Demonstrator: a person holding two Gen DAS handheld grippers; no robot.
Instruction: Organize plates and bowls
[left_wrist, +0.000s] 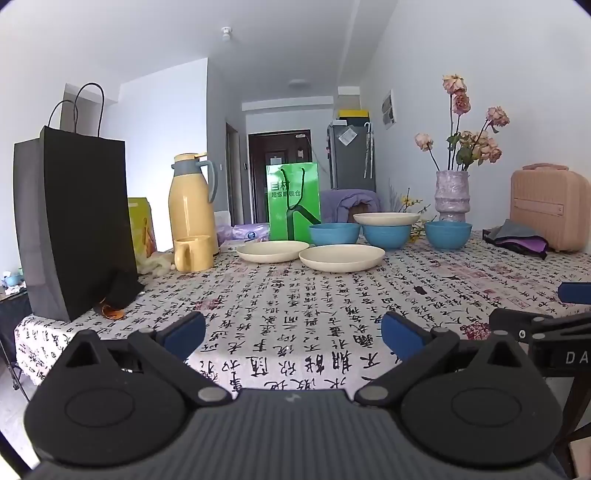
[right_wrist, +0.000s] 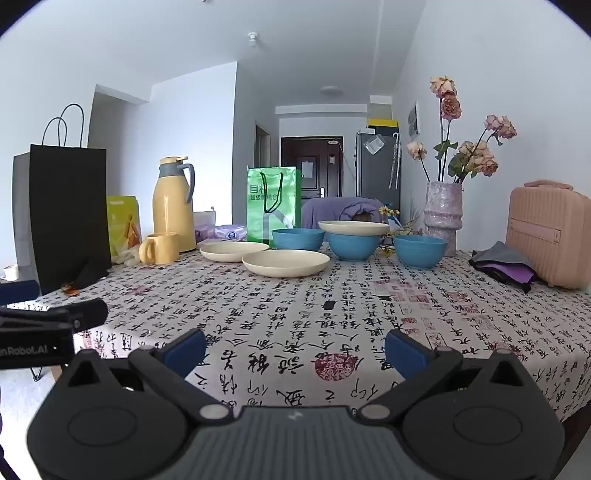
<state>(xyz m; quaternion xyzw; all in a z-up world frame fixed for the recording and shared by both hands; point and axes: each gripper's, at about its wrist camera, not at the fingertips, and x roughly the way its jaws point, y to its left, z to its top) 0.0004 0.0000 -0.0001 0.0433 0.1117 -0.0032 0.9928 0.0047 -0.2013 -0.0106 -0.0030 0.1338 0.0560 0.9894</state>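
We hold both tools at the near edge of the table (right_wrist: 369, 295), and both are released: the left gripper (left_wrist: 293, 338) and the right gripper (right_wrist: 295, 349) have their jaws wide apart with nothing between them, only the printed cloth. The dishes stand at the far side, well apart from us. We count three cream plates: the left plate (right_wrist: 234, 251), the front plate (right_wrist: 285, 263) just beside it, and one plate on top (right_wrist: 354, 227) resting on the middle bowl (right_wrist: 354, 245). We count three blue bowls: the left bowl (right_wrist: 297, 239), the middle one, and the right bowl (right_wrist: 420, 251). We judge that they are light, stiff and smooth (probably plastic or a similar material, not easily broken), so they may slip between the pads. The best place to take hold seems to be the rim, one pad inside and one outside for a bowl, above and under the edge for a plate.
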